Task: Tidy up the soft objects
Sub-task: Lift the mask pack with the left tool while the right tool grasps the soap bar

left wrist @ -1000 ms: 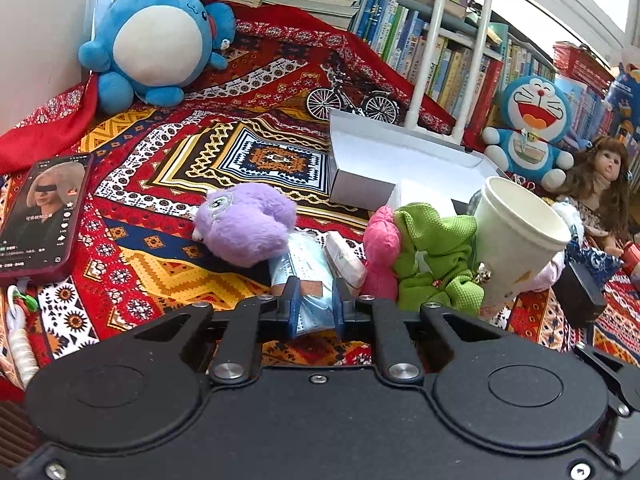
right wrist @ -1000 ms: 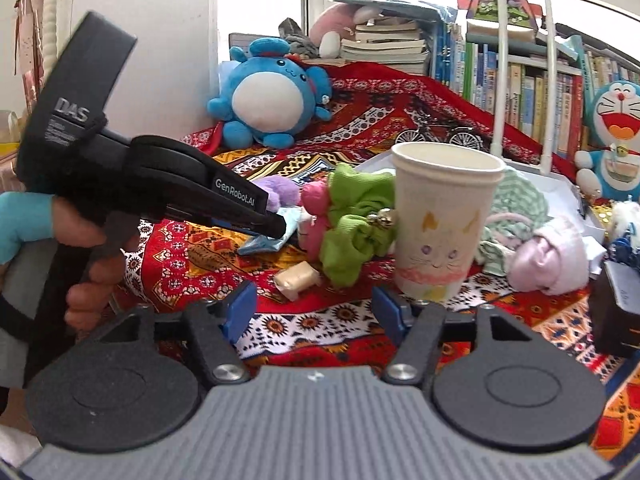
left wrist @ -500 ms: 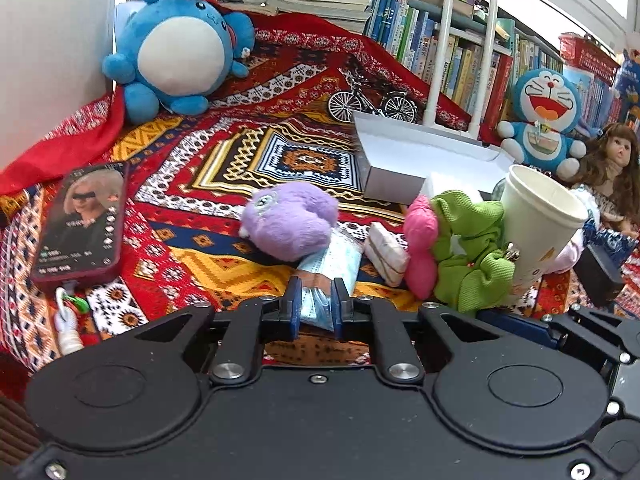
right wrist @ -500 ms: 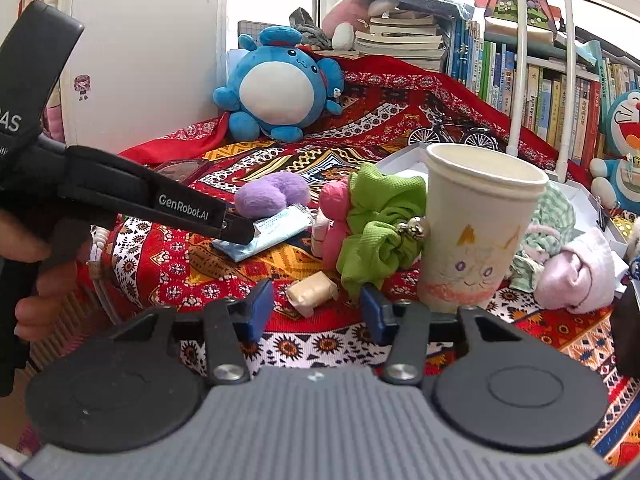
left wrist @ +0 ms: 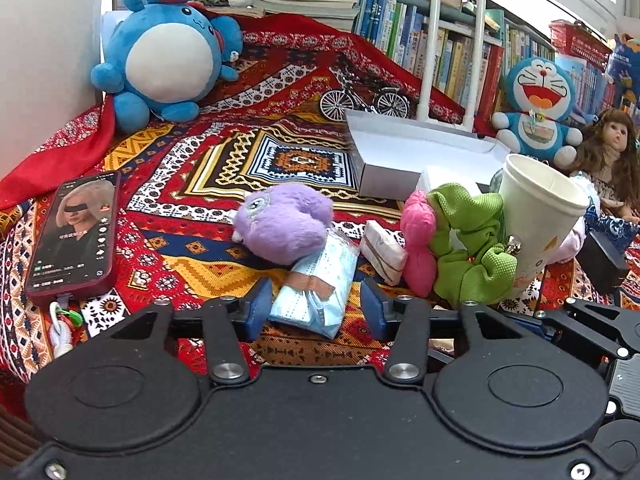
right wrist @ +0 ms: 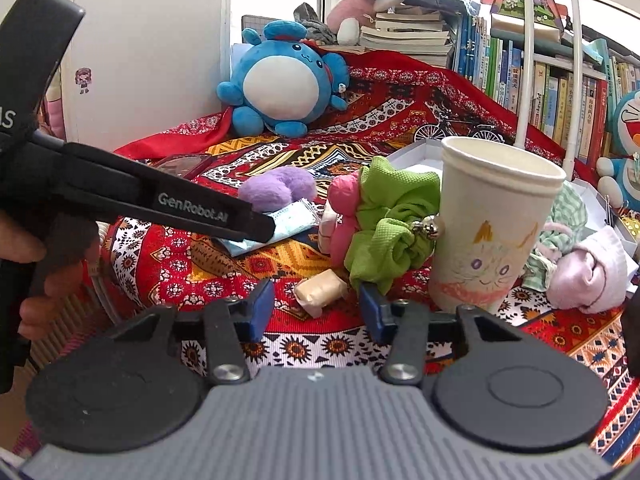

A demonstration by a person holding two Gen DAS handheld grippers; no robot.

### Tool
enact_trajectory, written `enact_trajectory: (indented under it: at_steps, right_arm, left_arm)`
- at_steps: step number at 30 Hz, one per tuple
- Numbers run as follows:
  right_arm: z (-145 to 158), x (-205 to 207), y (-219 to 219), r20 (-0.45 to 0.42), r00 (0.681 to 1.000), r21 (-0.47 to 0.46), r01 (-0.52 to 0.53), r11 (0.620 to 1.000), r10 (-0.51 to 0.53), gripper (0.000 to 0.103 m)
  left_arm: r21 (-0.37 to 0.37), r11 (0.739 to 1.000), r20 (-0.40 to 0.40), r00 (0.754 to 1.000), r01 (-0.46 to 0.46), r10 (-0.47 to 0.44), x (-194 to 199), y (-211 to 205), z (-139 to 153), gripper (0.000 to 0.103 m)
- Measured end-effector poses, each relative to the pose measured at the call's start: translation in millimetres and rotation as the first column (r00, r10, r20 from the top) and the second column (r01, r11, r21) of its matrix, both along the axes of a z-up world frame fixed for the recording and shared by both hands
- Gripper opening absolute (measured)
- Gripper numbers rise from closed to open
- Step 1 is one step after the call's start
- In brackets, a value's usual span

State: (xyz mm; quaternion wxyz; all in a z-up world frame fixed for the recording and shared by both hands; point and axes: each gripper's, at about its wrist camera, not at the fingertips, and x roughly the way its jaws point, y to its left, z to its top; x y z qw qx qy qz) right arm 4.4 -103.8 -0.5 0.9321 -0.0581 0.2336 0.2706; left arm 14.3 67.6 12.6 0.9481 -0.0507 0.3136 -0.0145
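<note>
My left gripper (left wrist: 316, 310) is opening, and a pale blue mask packet (left wrist: 316, 292) lies on the patterned cloth between its jaws, free of the pads. Just beyond it sits a purple plush (left wrist: 284, 220). In the right wrist view the left gripper's black fingers (right wrist: 256, 226) hover over that packet (right wrist: 292, 222). My right gripper (right wrist: 316, 308) stands open around a small beige packet (right wrist: 320, 292), with gaps on both sides. A green scrunchie (right wrist: 388, 224) and a pink one (right wrist: 344, 216) lean on a paper cup (right wrist: 492, 220).
A white box (left wrist: 400, 152) lies behind the cup. A phone (left wrist: 76, 232) rests at the left, a large blue plush (left wrist: 164, 56) at the back, and a Doraemon plush (left wrist: 536, 108) and a doll (left wrist: 608, 160) at the right. Books line the rear.
The left jaws, shut on the mask packet before, have spread apart and the packet now lies loose. The right jaws have narrowed around the beige packet.
</note>
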Motion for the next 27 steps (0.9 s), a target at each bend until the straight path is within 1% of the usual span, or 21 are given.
enact_trajectory:
  at_steps: [11, 17, 23, 27]
  right_arm:
    - [-2, 0, 3, 0.019, 1.0, -0.003, 0.021, 1.0, -0.021, 0.054]
    - [-4, -2, 6, 0.033, 0.999, -0.011, 0.038, 0.999, -0.038, 0.054]
    - [-5, -5, 9, 0.056, 0.997, -0.018, 0.051, 0.999, -0.05, 0.054]
    - [-6, -8, 12, 0.071, 0.994, -0.023, 0.083, 0.996, -0.081, 0.053]
  left_arm:
    - [-0.021, 1.0, -0.025, 1.0, -0.011, 0.01, 10, 6, -6, 0.047]
    - [-0.025, 1.0, -0.022, 1.0, -0.014, 0.013, 11, 8, -8, 0.046]
    - [-0.034, 0.999, -0.019, 1.0, -0.012, 0.012, 11, 9, -8, 0.043]
    - [-0.042, 0.999, -0.016, 1.0, -0.015, 0.014, 10, 10, -8, 0.043]
